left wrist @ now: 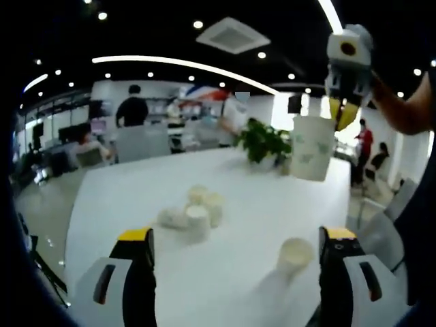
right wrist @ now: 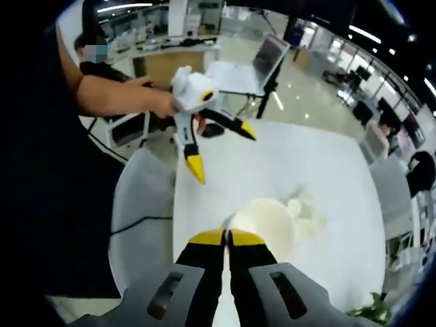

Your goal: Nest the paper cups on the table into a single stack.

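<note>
Above the white table, my right gripper pinches a paper cup by its rim, near a plant. My left gripper hangs wide open; loose cups lie below, one cup near.

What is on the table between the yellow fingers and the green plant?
In the left gripper view, a cluster of paper cups lies on the white table, between the left gripper and the plant.

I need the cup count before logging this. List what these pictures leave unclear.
- Cluster of cups, left gripper view: blurred and overlapping; count unclear.
- Same cluster, right gripper view: partly behind the held cup.
- Held cup: one cup or several nested, cannot tell.
- Lying cup: blurred, base indistinct against the table.
</note>
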`<move>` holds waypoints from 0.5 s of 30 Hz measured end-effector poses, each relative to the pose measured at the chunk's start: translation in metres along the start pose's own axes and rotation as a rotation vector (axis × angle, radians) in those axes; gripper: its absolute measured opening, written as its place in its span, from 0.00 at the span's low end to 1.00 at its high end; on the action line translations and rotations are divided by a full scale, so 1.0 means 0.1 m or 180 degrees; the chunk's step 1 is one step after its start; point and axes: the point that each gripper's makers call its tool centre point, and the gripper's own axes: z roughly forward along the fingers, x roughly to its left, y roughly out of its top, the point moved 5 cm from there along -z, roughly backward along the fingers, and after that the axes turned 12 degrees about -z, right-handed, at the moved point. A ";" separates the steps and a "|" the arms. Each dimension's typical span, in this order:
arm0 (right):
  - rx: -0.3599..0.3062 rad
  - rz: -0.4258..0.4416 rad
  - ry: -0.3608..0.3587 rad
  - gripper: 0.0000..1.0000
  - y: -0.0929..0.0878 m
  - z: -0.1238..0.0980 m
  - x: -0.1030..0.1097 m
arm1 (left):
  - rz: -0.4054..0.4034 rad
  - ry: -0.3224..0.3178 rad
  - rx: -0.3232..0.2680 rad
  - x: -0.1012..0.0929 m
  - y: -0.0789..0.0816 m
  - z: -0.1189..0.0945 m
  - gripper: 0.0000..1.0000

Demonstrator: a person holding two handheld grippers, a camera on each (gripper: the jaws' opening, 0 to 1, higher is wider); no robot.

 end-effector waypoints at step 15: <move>0.0026 0.0077 -0.0123 0.00 0.04 0.05 -0.01 | -0.0004 0.0032 0.0031 0.01 -0.05 -0.02 0.98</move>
